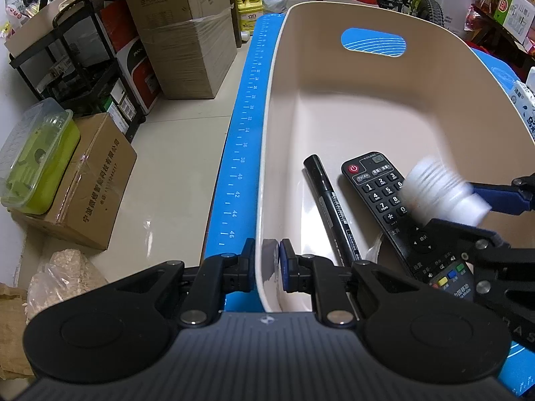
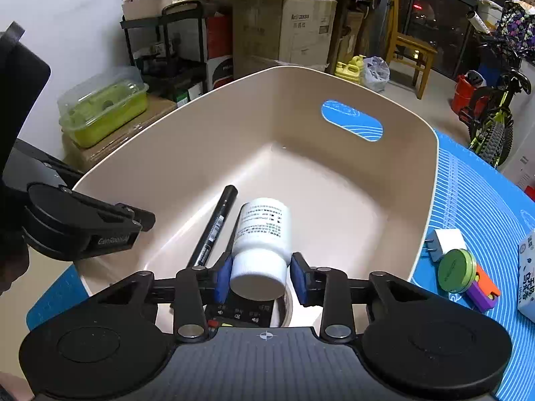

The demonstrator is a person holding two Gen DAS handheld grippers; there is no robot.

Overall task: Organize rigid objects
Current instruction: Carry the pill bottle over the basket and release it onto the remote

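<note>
A beige plastic basin (image 1: pixel 367 100) stands on a blue mat. My left gripper (image 1: pixel 266 257) is shut on its near wall, one pad outside and one inside. On the basin's floor lie a black marker (image 1: pixel 329 200) and a black remote (image 1: pixel 384 193). My right gripper (image 2: pixel 262 279) hangs over the remote (image 2: pixel 240 314), with a white pill bottle (image 2: pixel 264 230) lying cap-first between its blue pads. A narrow gap shows beside the right pad, so the jaws stand open around the cap. The bottle (image 1: pixel 438 187) is blurred in the left wrist view. The marker (image 2: pixel 214 227) lies just left of it.
On the blue mat (image 2: pixel 485 200) right of the basin (image 2: pixel 334 183) lie a white charger plug (image 2: pixel 446 239), a green round tin (image 2: pixel 456 270), a purple and orange toy (image 2: pixel 485 290) and a tissue packet (image 2: pixel 526 267). Cardboard boxes (image 1: pixel 187 50) crowd the floor to the left.
</note>
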